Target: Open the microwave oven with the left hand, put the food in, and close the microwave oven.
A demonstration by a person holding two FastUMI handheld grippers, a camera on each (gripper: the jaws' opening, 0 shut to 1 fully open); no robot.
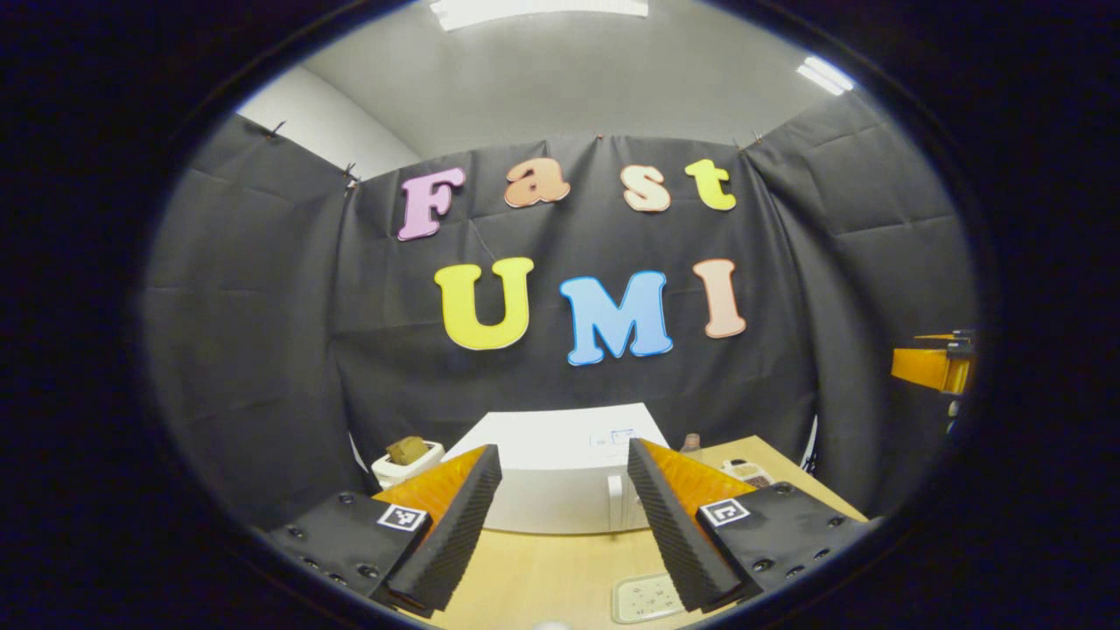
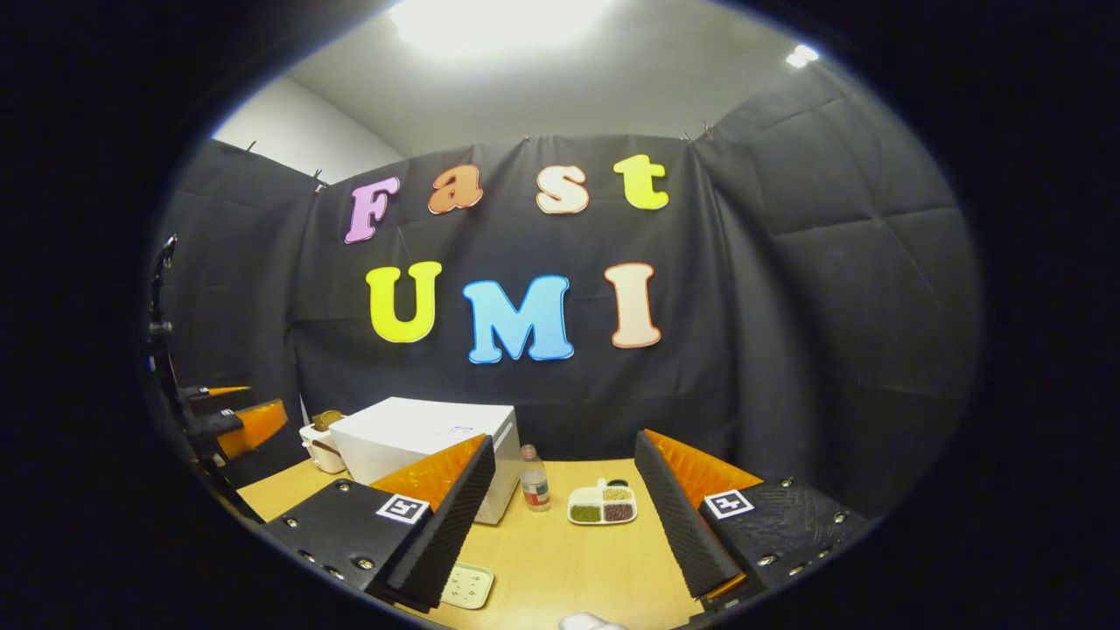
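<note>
Ahead of the spread, empty right gripper [image 2: 564,525], a divided tray [image 2: 602,505] holds green, brown and pale foods. The left gripper [image 1: 564,525], also spread, faces the closed white microwave oven [image 1: 560,477]. Labels unreadable.

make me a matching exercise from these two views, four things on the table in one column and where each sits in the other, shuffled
Things
1. microwave oven
2. small bottle
3. divided food tray
4. pale flat card

Places, in the right gripper view
A. on the near part of the table, by the right gripper's left finger
B. toward the back of the table, left of the bottle, door shut
C. just right of the microwave's front corner
D. right of the bottle, holding green, brown and pale portions

Pairs: 1-B, 2-C, 3-D, 4-A
</note>
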